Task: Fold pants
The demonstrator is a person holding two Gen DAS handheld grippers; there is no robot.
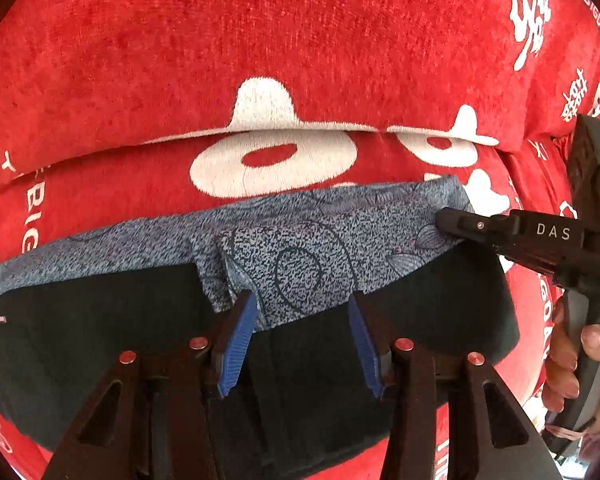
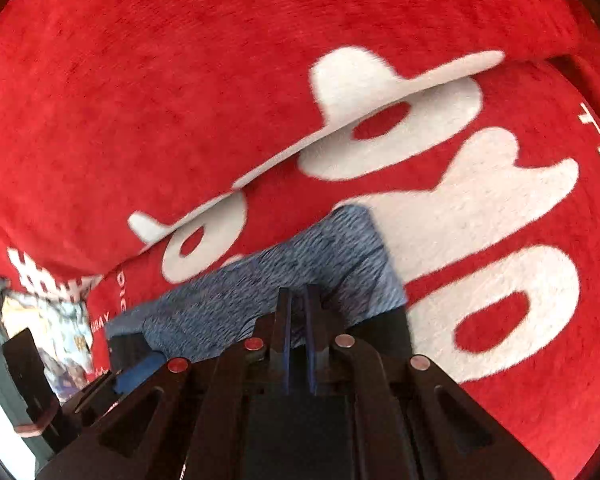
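A: What lies under the two tools?

B: A pair of pants (image 1: pixel 292 264), dark black cloth on one face and blue-grey speckled fabric with a dark line pattern on the other. They lie on a red plush blanket with large white lettering (image 1: pixel 260 40). In the left wrist view the speckled face is turned up as a band along the far edge, with the black cloth spread nearer the camera.

A: And the left gripper?

B: The left gripper (image 1: pixel 302 310), a black frame with blue ribbed pads (image 1: pixel 238 340), sits low over the pants. Its jaws stand apart, released, with the speckled fabric and black cloth showing in the gap between them. I cannot tell whether the tips touch the cloth.

A: The right one?

B: The right gripper (image 2: pixel 298 304) has its two fingers drawn close together, with only a thin slit between them. In the left wrist view its black tip (image 1: pixel 460 226) meets the right corner of the speckled band, so it looks clenched on the pants there. The right wrist view is blurred around the fabric.

A: Is the person visible?

B: Only the right hand (image 1: pixel 576 360), wrapped around the grey handle of that tool at the right edge of the left wrist view.

A: Anything else?

B: At the lower left of the right wrist view, some pale patterned material (image 2: pixel 56 336) lies beyond the blanket's edge; it is too indistinct to name.
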